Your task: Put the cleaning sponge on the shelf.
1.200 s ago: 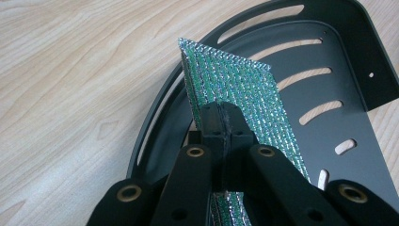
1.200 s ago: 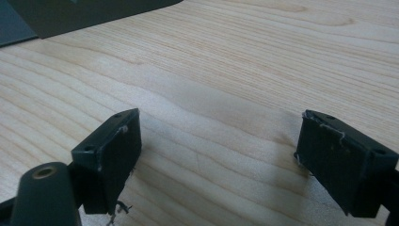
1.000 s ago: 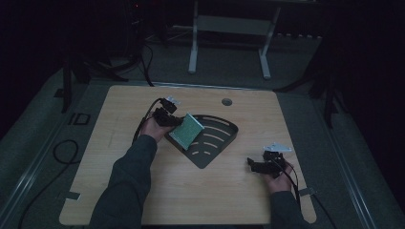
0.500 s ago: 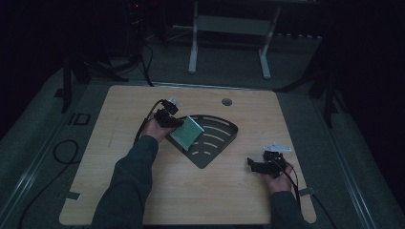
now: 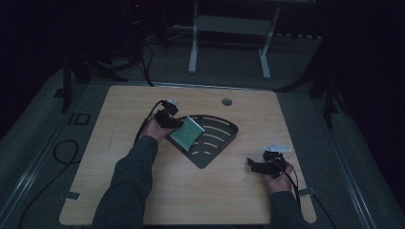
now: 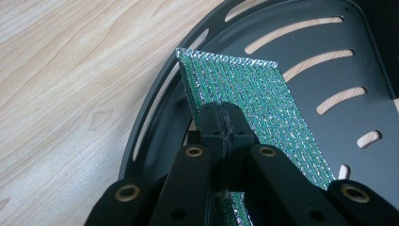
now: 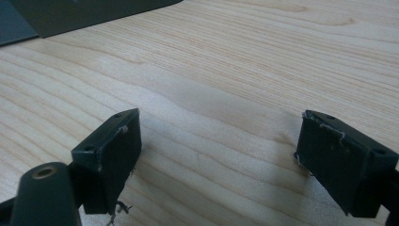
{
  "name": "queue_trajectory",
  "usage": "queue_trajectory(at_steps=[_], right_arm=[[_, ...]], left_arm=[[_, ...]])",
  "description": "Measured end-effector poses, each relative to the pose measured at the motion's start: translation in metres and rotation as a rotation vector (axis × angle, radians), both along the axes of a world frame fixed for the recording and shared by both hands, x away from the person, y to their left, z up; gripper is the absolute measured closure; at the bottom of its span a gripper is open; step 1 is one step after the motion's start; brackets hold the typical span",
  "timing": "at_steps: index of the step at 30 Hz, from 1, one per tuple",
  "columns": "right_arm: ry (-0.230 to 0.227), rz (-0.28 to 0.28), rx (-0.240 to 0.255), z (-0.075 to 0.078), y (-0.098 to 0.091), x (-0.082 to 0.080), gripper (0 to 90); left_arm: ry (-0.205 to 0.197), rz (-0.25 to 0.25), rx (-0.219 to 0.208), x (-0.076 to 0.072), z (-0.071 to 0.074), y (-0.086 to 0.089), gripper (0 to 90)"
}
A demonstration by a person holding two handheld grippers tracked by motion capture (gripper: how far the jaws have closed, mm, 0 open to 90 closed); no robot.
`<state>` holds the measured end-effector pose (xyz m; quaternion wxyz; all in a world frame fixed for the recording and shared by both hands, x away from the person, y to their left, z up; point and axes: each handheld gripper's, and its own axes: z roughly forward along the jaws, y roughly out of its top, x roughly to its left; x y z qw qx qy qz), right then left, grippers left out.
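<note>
A green, silver-flecked scouring pad (image 5: 186, 132) (image 6: 254, 94) hangs tilted over the left part of a black fan-shaped slotted rack (image 5: 217, 138) (image 6: 324, 70). My left gripper (image 5: 171, 119) (image 6: 225, 120) is shut on the pad's near edge, its jaws pressed together around it. In the left gripper view the pad slopes down toward the rack's slots. My right gripper (image 5: 255, 164) (image 7: 216, 141) rests low over the bare wood at the table's right front, jaws wide open with nothing between them.
The wooden table (image 5: 143, 191) has a round cable hole (image 5: 227, 102) at the back. A dark corner of the rack (image 7: 89, 14) lies beyond the right gripper. Cables (image 5: 62, 152) and a white frame (image 5: 229, 28) are on the floor beyond the table.
The left hand has shifted the pad slightly right and farther over the rack. The right gripper has stayed in place, open.
</note>
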<state>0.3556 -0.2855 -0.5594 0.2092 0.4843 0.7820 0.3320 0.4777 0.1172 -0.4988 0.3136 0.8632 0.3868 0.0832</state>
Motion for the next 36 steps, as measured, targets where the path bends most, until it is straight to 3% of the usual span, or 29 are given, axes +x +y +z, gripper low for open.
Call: queue_trajectory(at_steps=[23, 36], right_arm=[[-0.001, 0.002, -0.001, 0.0000, -0.0002, -0.0003, 13.9], [0.000, 0.002, -0.001, 0.0000, -0.0002, -0.0004, 13.9]], left_arm=[[0.010, 0.008, 0.007, 0.0018, -0.0069, -0.0012, 89.6], [-0.012, 0.009, -0.008, -0.0033, 0.0019, 0.0025, 83.5]])
